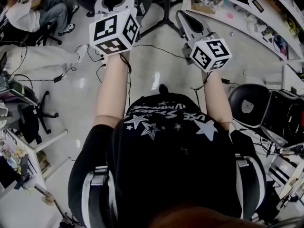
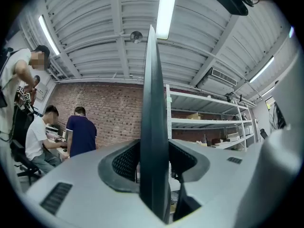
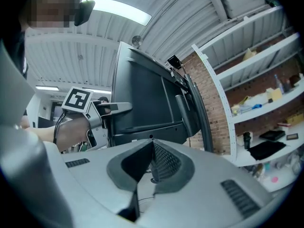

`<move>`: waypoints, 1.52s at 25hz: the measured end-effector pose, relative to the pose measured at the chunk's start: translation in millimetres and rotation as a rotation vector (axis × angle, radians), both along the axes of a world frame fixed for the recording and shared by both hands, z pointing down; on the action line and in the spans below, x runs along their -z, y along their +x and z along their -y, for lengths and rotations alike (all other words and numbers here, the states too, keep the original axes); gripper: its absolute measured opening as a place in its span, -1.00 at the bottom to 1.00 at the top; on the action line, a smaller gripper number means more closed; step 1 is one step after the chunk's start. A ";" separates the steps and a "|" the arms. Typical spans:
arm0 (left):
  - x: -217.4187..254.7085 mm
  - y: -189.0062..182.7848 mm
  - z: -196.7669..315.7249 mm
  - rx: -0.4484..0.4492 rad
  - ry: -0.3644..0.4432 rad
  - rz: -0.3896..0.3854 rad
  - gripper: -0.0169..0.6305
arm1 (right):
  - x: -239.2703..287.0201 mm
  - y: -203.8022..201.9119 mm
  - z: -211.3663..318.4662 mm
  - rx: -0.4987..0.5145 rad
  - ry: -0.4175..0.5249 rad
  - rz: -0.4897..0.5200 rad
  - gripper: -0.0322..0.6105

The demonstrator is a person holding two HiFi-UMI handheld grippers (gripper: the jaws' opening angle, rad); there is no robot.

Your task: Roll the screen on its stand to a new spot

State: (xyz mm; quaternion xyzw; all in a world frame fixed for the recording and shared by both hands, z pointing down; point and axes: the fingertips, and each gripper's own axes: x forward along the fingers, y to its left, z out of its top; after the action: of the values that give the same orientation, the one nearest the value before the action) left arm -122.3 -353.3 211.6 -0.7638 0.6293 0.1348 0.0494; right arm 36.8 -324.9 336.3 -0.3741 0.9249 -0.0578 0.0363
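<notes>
The screen (image 3: 142, 99) is a big dark panel on a stand, upright in front of me in the right gripper view. In the left gripper view I see the screen (image 2: 153, 103) edge-on, running up between the jaws of my left gripper (image 2: 154, 148), whose pads clamp it. The right gripper view shows the left gripper (image 3: 111, 109) on the screen's left edge. My right gripper (image 3: 152, 144) is shut with nothing in it, short of the screen. In the head view the left gripper (image 1: 116, 4) and right gripper (image 1: 186, 25) reach forward towards the stand's legs (image 1: 166, 18).
Seated people (image 1: 33, 11) and an office chair (image 1: 28, 113) are at the left. A black chair (image 1: 247, 106) stands at the right, with cluttered tables (image 1: 237, 8) beyond. Cables (image 1: 95, 65) lie on the floor. White shelves (image 3: 266, 99) line the brick wall.
</notes>
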 end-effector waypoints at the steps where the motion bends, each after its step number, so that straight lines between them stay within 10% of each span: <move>1: 0.0 0.8 -4.2 -0.003 0.003 -0.001 -0.31 | -0.1 0.7 -4.3 -0.006 -0.002 0.005 -0.88; 38: -2.3 22.7 -76.4 -0.129 0.027 -0.015 -0.32 | 8.1 14.6 -99.0 -0.098 0.000 0.035 -0.88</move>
State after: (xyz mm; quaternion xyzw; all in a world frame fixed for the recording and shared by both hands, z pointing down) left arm -99.6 -276.9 213.9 -0.8011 0.5770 0.1521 0.0461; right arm 51.3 -226.0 328.2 -0.4177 0.9048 -0.0622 0.0551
